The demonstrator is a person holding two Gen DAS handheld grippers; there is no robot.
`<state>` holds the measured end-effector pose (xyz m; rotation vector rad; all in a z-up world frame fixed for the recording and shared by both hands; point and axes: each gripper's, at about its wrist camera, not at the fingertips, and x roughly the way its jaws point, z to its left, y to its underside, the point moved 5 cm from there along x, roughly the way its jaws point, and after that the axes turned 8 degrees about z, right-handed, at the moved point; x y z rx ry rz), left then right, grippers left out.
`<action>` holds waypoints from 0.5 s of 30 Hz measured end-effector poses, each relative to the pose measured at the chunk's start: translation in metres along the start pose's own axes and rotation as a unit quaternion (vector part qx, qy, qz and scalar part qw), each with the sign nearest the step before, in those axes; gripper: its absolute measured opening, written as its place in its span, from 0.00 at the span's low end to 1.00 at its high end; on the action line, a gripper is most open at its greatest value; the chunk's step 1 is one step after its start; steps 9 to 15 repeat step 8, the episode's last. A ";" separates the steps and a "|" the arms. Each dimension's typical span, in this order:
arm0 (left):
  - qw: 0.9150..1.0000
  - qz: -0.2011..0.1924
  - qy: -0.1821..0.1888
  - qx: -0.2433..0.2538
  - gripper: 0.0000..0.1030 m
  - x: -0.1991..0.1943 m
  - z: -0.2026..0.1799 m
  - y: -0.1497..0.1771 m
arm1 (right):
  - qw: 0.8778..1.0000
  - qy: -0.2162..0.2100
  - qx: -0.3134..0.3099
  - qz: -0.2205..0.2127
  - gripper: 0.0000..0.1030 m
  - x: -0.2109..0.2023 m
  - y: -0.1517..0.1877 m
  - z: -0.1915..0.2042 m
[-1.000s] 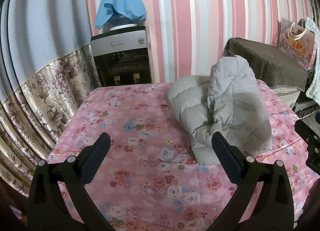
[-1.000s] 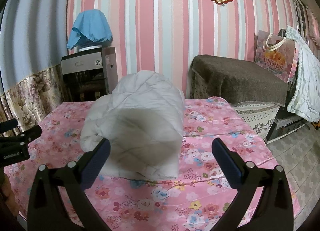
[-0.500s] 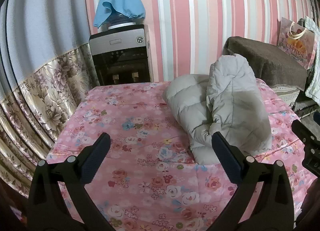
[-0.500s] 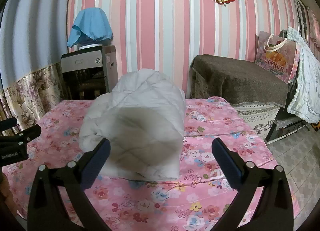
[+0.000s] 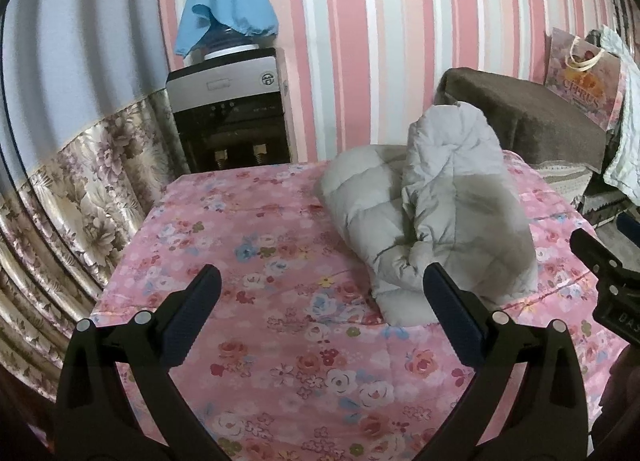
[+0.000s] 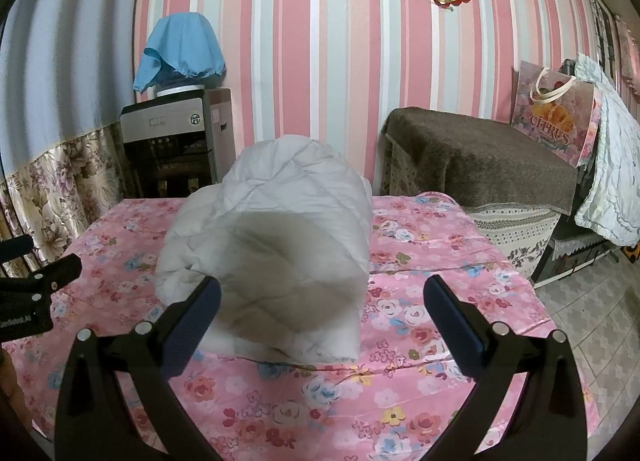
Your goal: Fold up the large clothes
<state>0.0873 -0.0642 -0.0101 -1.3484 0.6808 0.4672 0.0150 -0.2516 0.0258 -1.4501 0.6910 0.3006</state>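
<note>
A light grey quilted puffer jacket (image 5: pixel 432 213) lies bunched in a folded heap on the pink floral table cover (image 5: pixel 248 261), toward the right side. It fills the middle of the right wrist view (image 6: pixel 280 245). My left gripper (image 5: pixel 320 293) is open and empty, above the cover to the left of the jacket. My right gripper (image 6: pixel 320 297) is open and empty, in front of the jacket's near edge. Each gripper shows at the edge of the other's view.
A water dispenser (image 5: pixel 236 109) with a blue cloth over its bottle stands behind the table at the left. A brown covered cabinet (image 6: pixel 480 157) with a paper bag (image 6: pixel 556 117) stands at the right. A floral curtain (image 5: pixel 80 197) hangs at the left.
Both grippers have drawn back slightly from the jacket and stayed open. The jacket has not moved.
</note>
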 end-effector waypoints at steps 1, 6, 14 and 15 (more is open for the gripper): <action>1.000 0.001 -0.001 -0.002 0.97 0.001 0.001 0.000 | 1.000 0.000 0.000 0.001 0.99 0.001 0.000 -0.001; 1.000 0.007 -0.002 -0.003 0.97 0.005 0.002 0.000 | 1.000 -0.001 0.000 0.000 0.99 0.001 -0.001 -0.001; 1.000 0.008 0.000 -0.002 0.97 0.005 0.002 0.000 | 1.000 0.000 0.000 0.000 0.99 0.002 -0.001 -0.002; 1.000 0.008 0.000 -0.002 0.97 0.005 0.002 0.000 | 1.000 0.000 0.000 0.000 0.99 0.002 -0.001 -0.002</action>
